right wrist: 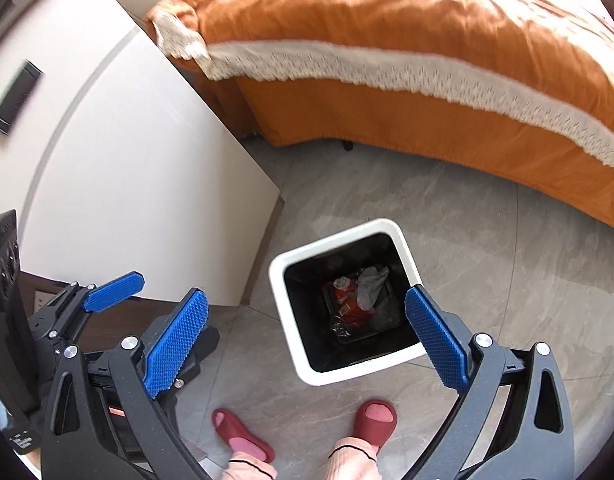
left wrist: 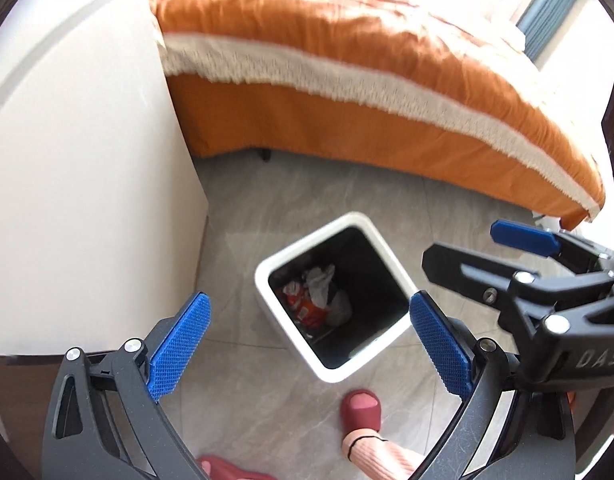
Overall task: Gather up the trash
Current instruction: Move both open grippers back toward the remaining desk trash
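A white square trash bin [left wrist: 267,270] with a black inside stands on the grey floor; it also shows in the right wrist view [right wrist: 281,268]. Trash lies at its bottom: an orange-red wrapper [left wrist: 303,306] and crumpled white paper [left wrist: 319,280], seen too in the right wrist view as the wrapper [right wrist: 349,304] and the paper [right wrist: 369,286]. My left gripper [left wrist: 311,346] is open and empty, above the bin. My right gripper [right wrist: 307,342] is open and empty, above the bin; it also enters the left wrist view [left wrist: 503,256] from the right.
A white cabinet [left wrist: 67,180] stands to the left of the bin. A bed with an orange cover [left wrist: 347,60] runs behind it. The person's feet in red slippers [right wrist: 375,420] stand just in front of the bin. A dark phone-like object [right wrist: 15,98] lies on the cabinet top.
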`<control>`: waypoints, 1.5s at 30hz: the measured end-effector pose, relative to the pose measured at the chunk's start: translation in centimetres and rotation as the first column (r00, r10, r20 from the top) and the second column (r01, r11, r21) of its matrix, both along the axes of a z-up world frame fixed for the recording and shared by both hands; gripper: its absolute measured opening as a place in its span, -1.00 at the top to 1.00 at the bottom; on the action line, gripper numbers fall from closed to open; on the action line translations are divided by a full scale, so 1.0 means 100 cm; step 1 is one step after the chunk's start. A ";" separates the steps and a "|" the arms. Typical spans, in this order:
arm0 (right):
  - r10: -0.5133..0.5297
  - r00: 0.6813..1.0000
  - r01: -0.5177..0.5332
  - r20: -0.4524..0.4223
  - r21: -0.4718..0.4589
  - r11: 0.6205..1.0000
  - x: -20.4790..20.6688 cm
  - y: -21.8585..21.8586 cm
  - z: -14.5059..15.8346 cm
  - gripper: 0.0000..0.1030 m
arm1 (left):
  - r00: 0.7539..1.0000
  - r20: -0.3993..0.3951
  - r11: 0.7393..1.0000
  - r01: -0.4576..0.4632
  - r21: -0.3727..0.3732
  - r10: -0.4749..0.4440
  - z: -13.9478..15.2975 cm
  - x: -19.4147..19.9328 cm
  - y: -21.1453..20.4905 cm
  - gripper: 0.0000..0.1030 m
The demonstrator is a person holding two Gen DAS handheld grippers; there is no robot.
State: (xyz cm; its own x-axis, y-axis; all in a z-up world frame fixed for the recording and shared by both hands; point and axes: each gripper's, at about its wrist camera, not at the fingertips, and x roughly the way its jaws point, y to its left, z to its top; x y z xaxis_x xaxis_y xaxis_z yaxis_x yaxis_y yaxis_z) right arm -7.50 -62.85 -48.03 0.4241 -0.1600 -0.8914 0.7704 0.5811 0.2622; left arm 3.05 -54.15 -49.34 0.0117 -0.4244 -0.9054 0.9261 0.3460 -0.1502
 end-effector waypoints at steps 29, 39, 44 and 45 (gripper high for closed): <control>0.301 0.923 -0.178 0.241 -0.427 0.887 0.065 0.137 0.271 -0.91 | 0.934 0.252 0.947 -0.188 -0.262 0.255 0.281 0.043 0.159 -0.90; 0.476 0.839 -0.321 0.263 -0.467 0.824 0.139 0.202 0.297 -0.91 | 0.864 0.261 0.889 -0.355 -0.291 0.430 0.303 0.104 0.248 -0.90; 0.532 0.802 -0.376 0.271 -0.464 0.802 0.178 0.231 0.299 -0.91 | 0.813 0.304 0.860 -0.413 -0.301 0.497 0.309 0.131 0.285 -0.90; 0.545 0.794 -0.389 0.269 -0.465 0.795 0.188 0.238 0.298 -0.91 | 0.804 0.311 0.855 -0.423 -0.299 0.506 0.309 0.136 0.289 -0.90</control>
